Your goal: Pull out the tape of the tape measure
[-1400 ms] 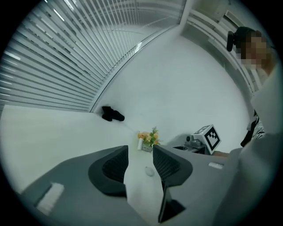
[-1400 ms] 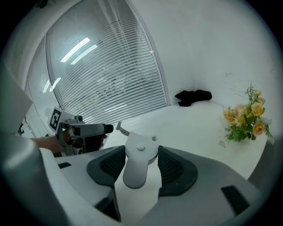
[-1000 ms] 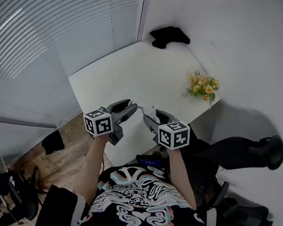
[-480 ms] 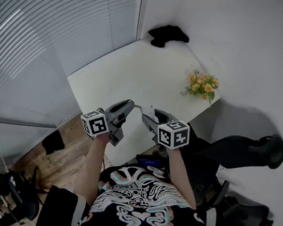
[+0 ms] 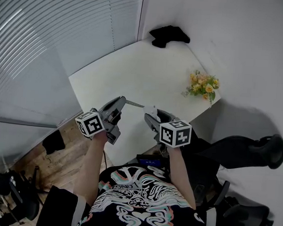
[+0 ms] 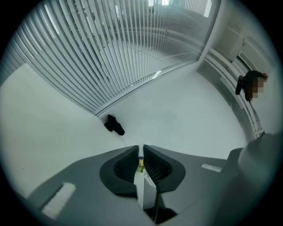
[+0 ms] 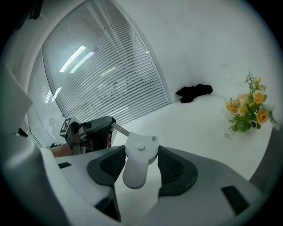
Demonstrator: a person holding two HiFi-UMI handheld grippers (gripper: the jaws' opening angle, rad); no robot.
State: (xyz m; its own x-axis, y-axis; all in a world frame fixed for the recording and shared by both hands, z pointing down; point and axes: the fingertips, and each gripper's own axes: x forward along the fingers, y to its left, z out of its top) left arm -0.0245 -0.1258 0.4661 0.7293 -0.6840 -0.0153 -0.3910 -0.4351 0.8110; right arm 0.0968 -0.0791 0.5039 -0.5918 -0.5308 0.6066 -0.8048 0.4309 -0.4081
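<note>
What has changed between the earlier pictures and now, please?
The left gripper has just been closing its jaws on the tape and drew it out to the left. The right gripper kept holding the tape measure in place.

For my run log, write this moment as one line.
right tool: grips tape measure | left tool: jaws just closed on tape | tape: partly out

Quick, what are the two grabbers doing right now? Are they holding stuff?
Left gripper: jaws have just been closing, now pinching the tape.
Right gripper: clamped on the white tape measure case.
</note>
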